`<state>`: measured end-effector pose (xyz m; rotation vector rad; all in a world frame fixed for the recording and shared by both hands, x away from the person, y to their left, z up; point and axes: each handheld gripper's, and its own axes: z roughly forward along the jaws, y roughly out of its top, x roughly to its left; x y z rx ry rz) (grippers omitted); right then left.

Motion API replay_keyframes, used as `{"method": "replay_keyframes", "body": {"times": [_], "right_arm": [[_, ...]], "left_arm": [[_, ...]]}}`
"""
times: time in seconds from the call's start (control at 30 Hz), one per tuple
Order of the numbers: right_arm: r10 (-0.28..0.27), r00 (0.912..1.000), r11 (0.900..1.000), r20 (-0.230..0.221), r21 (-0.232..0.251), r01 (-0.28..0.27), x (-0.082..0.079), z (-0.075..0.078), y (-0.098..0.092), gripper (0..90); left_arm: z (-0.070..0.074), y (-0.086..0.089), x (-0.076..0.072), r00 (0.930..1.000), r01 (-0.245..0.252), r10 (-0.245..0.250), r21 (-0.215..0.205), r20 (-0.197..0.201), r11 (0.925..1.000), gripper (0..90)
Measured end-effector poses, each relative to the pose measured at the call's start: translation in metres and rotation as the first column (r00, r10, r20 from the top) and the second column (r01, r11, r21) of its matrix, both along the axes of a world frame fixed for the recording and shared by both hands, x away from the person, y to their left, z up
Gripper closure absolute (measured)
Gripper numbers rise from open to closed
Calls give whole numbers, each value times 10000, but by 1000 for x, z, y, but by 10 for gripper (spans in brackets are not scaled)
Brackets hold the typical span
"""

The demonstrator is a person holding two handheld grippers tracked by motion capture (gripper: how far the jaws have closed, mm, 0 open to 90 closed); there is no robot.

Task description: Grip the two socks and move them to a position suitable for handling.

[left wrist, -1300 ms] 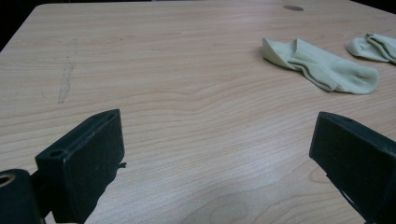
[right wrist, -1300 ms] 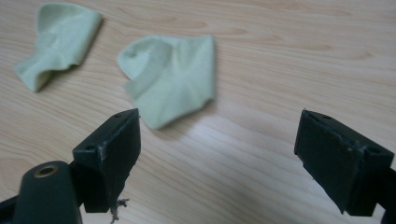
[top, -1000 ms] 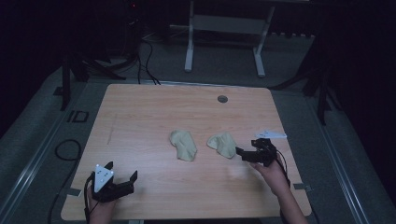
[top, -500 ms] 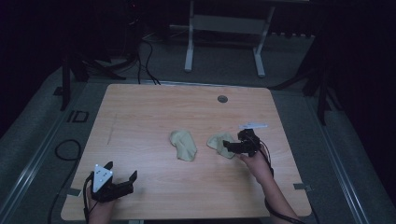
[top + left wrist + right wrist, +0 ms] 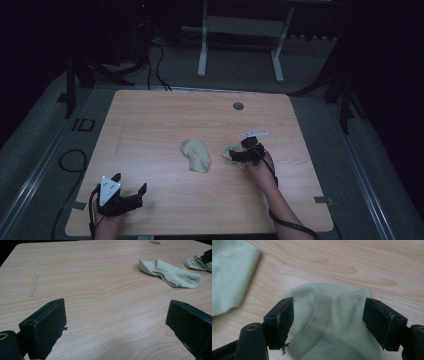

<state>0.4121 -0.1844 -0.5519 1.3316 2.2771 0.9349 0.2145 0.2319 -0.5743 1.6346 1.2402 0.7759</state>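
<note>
Jaws of my right gripper [image 5: 328, 322], closing slightly, straddle the sock [image 5: 332, 325] unclamped; its cuff faces the gripper.

The right gripper [image 5: 239, 154] is covering the near half of one sock [image 5: 231, 150] in the high view, and the person's hand is blocking the rest. In the right gripper view that sock [image 5: 332, 325] is running off the bottom edge, while the second sock [image 5: 230, 275] is being cut by the left edge. In the left gripper view, the frame's right edge is clipping the far sock [image 5: 196, 263], its toe hiding behind a dark jaw.
</note>
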Motion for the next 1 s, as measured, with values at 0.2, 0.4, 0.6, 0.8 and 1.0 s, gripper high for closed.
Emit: {"method": "replay_keyframes", "body": {"times": [0.2,0.4,0.6,0.8,1.0], "right_arm": [[136,9996,9971,247,-755,-117,-1,-8,5,281],[43,9988,9980,492,-633,-12,-7,-9,5,437],[144,9977,9971,669,-753,-94,-12,-8,9,717],[266,9969,9918,739,-1263,-171,-15,-6,15,805],[106,9986,9982,525,-596,-74,-20,12,8,808]], "left_arm": [[0,1,0,10000,-7,7,-21,-38,10000,30],[0,1,0,10000,-6,6,17,-40,10000,29],[-1,2,0,9999,-37,37,-11,-115,10000,30],[-1,1,1,9999,29,-29,-30,-141,10000,30],[-1,1,1,9999,22,-22,9,-111,10000,30]]}}
